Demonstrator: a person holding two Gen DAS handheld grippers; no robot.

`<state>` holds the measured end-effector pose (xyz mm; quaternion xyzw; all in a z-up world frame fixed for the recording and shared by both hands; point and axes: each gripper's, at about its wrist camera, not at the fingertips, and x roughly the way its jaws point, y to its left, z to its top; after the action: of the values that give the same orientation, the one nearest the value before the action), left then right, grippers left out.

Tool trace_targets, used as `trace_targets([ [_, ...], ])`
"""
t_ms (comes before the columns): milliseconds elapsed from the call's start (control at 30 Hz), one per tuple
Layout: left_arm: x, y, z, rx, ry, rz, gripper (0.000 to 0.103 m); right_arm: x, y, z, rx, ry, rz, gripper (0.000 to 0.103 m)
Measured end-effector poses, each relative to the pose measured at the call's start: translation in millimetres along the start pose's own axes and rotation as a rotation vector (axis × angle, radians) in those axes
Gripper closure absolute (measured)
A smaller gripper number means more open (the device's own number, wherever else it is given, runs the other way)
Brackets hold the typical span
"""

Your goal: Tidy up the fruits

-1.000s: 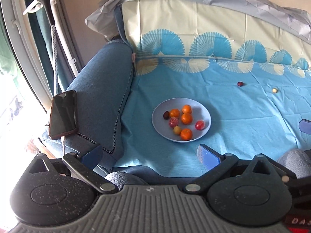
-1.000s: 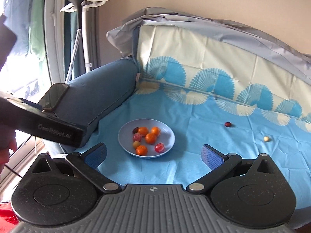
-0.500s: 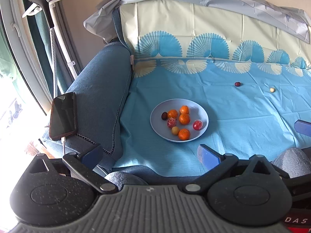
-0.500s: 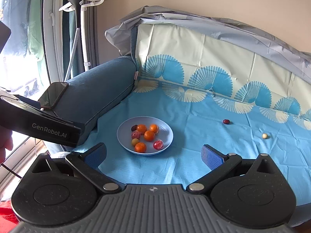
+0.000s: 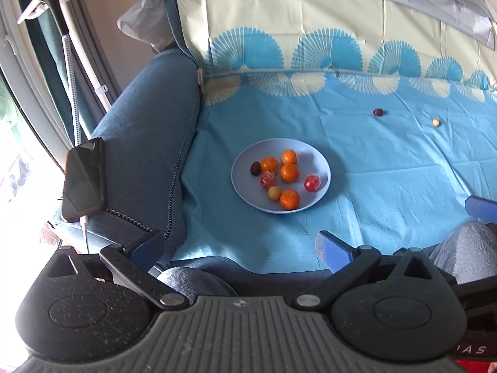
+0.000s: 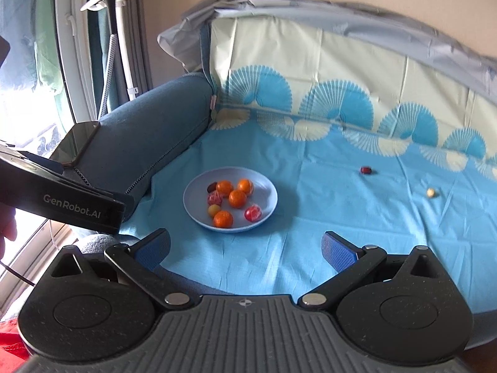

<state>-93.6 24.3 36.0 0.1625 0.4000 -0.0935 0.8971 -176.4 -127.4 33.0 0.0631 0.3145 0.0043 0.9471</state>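
1. Both tools are wide open and hold nothing: the left tool [image 5: 239, 248] and the right tool [image 6: 245, 247] hover at the near edge of the sofa seat
2. Just ahead of both stands the plate [image 6: 264, 186] with small fruits
3. Far ahead to the right lie a dark red fruit [image 6: 366, 170] and a pale fruit [image 6: 430, 192]; I judge the right tool should take these, closing gently
4. The blue cloth [image 6: 326, 217] is soft and wrinkled, so round fruits may roll

1 plate [image 5: 323, 168], 4 oranges [image 5: 289, 172], 2 red netted fruits [image 5: 312, 183], 2 dark dates [image 5: 377, 112], 2 pale fruits [image 5: 436, 122], 1 phone [image 5: 83, 178]
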Motion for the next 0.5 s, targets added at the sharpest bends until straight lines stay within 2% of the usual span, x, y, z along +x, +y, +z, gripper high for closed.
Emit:
trace_targets([
  [133, 20, -13, 11, 0.020, 0.044, 0.000, 0.000, 15, -15, -4, 0.043, 0.031, 0.014, 0.001],
  [233, 38, -29, 28, 0.048, 0.061, -0.005, 0.000, 24, -42, -2, 0.108, 0.030, -0.018, 0.001],
  [333, 61, -50, 52, 0.076, 0.061, -0.026, 0.000, 34, -78, 3, 0.163, -0.009, -0.095, 0.001],
  [500, 116, -98, 105, 0.076, 0.055, -0.093, 0.000, 71, -157, 18, 0.244, -0.071, -0.278, 0.001],
])
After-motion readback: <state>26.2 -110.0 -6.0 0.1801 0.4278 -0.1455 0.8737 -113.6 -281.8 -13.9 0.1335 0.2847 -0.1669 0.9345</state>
